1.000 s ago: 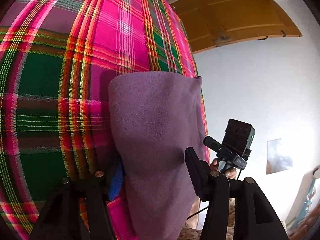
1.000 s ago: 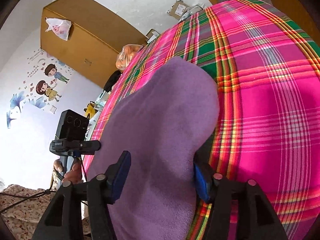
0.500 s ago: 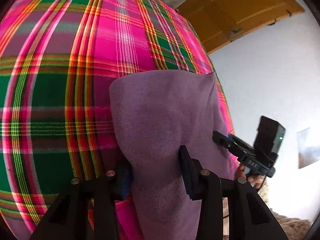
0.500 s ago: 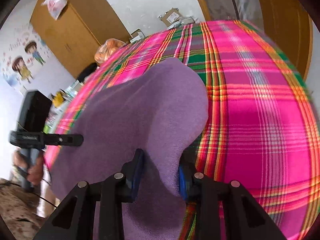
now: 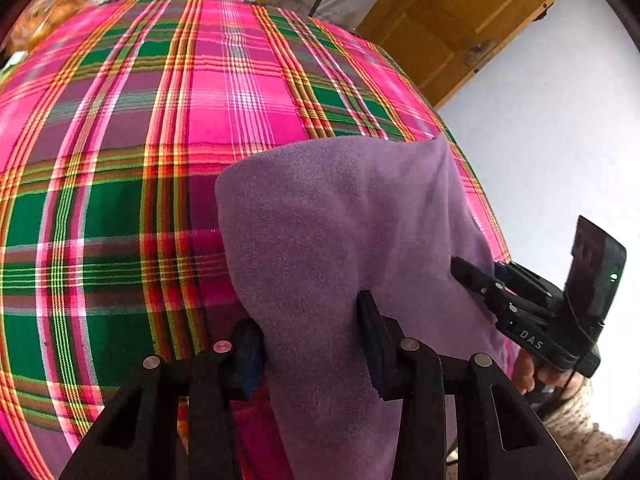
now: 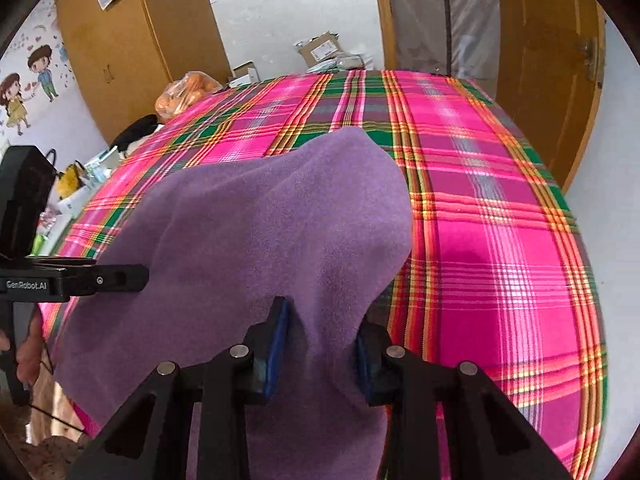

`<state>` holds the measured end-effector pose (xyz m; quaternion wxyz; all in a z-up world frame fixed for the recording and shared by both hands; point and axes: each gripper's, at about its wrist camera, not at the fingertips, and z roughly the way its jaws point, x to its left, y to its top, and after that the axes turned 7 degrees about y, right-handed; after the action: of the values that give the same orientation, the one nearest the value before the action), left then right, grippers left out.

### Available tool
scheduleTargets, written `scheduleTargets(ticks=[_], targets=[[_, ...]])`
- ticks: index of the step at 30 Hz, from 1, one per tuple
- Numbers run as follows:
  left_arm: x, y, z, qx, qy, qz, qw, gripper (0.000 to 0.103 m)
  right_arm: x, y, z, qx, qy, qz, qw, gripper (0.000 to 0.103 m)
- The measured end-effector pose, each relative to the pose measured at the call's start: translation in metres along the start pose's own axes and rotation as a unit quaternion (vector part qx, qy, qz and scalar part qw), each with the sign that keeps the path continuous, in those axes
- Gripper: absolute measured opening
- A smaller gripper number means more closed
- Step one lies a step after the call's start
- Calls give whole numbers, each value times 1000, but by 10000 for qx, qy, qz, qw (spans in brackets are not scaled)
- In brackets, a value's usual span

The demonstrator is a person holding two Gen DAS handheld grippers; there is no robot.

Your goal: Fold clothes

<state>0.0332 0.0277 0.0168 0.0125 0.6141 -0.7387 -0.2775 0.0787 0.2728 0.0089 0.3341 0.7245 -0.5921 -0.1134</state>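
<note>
A purple fleece garment point(image 5: 340, 232) hangs over the near edge of a bed covered in pink and green plaid cloth point(image 5: 120, 200). My left gripper point(image 5: 310, 344) is shut on one bunched corner of it. In the right wrist view the same purple garment point(image 6: 260, 232) stretches across the near side of the plaid cover point(image 6: 500, 220), and my right gripper point(image 6: 322, 348) is shut on its other corner. Each view shows the other gripper at the side: the right one point(image 5: 472, 272), the left one point(image 6: 132, 278), both pinching the fleece edge. The garment's lower part is hidden below the frames.
Wooden wardrobes point(image 6: 120, 48) and a wooden door point(image 6: 552, 60) stand beyond the bed. A bag of oranges point(image 6: 186, 92), cardboard boxes point(image 6: 324, 52) and small items lie along the far and left edges. A white wall point(image 5: 560, 120) is at the right.
Both grippers have tilted up and pulled back, so more of the bed and room shows. The jaws have narrowed on the fleece, and the purple garment is now stretched wider between them.
</note>
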Motion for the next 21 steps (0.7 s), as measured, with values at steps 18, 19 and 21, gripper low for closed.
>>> scheduleTargets(ticks=[18,19,21], targets=[[-5,-5,-3,-339,174,-133,9992,41,29,-6,-10,-370,-1021,-282,9937,13],[-4,-4,-5,-341,146,-141,9992,41,29,-5,-12,-387,-1021,-261,9937,13],[-3,-4,-7,-345,92,-158,9992,40,31,-4,-16,-449,-1028,-247,9934,13]])
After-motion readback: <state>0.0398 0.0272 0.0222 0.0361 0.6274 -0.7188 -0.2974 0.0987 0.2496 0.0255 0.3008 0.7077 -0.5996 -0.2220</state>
